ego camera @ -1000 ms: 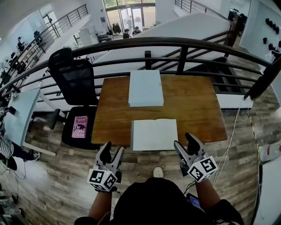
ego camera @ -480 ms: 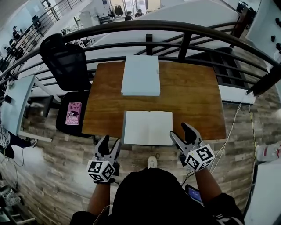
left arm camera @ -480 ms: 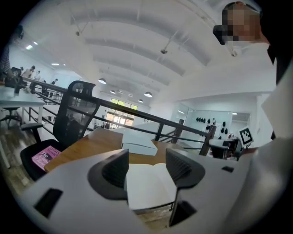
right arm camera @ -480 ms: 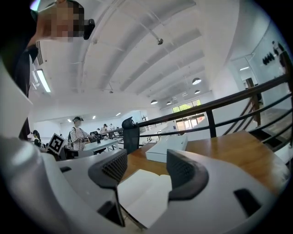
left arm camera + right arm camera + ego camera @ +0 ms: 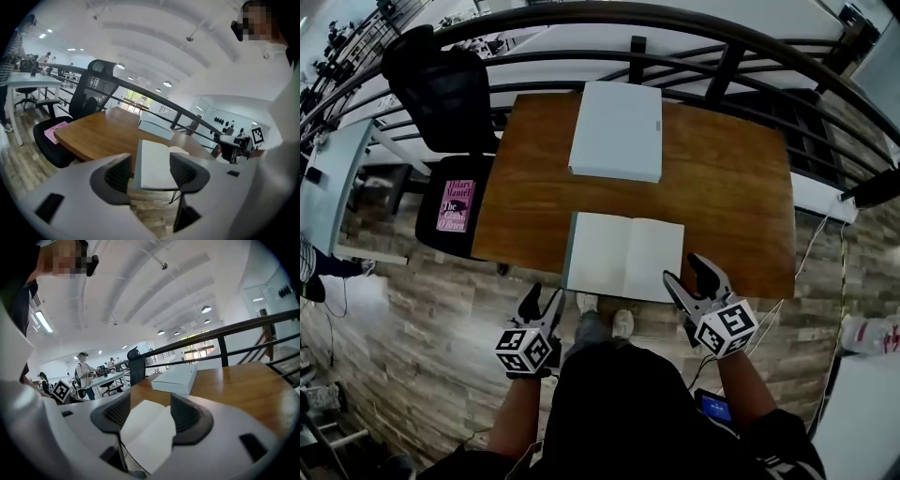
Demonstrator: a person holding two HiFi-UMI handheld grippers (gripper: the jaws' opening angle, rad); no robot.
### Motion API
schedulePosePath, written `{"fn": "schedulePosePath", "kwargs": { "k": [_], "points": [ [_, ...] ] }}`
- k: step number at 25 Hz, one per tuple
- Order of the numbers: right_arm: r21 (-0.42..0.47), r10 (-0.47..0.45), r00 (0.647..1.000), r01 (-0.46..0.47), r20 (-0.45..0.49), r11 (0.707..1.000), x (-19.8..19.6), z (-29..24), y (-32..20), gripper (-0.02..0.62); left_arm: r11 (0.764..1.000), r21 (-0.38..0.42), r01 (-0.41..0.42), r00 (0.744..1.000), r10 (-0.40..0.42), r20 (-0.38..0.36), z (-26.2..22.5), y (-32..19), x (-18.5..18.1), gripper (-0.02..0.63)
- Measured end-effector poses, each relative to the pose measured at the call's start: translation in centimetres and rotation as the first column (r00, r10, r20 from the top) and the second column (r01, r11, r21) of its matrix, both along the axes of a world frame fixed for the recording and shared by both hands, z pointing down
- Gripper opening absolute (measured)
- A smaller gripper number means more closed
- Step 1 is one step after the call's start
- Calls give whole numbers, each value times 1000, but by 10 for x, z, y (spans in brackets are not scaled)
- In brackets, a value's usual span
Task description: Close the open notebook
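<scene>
The open notebook lies flat with blank white pages at the near edge of the wooden table. It also shows ahead of the jaws as the notebook in the left gripper view and the notebook in the right gripper view. My left gripper hangs open just off the table's near edge, left of the notebook's near-left corner. My right gripper stands open at the notebook's near-right corner, short of the page. Nothing sits between either pair of jaws.
A closed white box-like book lies at the table's far side. A black office chair stands left of the table with a pink book on its seat. A black railing runs behind the table. The floor is wood plank.
Both grippers have sunk and drawn nearer the table's near edge. The head view has tilted further down. Jaws stay open as before.
</scene>
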State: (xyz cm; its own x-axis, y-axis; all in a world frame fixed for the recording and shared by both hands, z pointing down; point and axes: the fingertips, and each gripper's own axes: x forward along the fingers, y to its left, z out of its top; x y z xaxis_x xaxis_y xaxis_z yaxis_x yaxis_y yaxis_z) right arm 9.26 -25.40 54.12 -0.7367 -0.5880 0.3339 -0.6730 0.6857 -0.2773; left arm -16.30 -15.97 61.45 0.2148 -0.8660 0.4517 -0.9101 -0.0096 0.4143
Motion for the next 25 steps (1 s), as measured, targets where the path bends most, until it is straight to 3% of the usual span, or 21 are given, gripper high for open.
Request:
{"fn": "schedulePosePath", "kwargs": {
  "k": [6, 11, 16, 21, 25],
  "points": [
    [-56, 0, 1000, -1, -14, 998, -9, 20, 4, 264, 996, -88, 12, 995, -21, -96, 42, -3, -4, 259],
    [-114, 11, 1000, -14, -23, 993, -13, 40, 9, 262, 987, -152, 60, 953, -101, -284, 79, -7, -5, 261],
    [-157, 1, 999, -7, -40, 988, -17, 55, 18, 262, 981, -192, 32, 935, -98, -341, 101, -10, 1, 260],
    [-192, -2, 999, -7, -50, 981, -18, 59, 24, 261, 978, -210, -3, 861, -104, -499, 113, -14, 14, 261],
    [-223, 25, 1000, -27, -14, 974, -18, 58, 19, 258, 980, -200, -14, 830, -100, -549, 118, -25, 17, 261]
  ]
}}
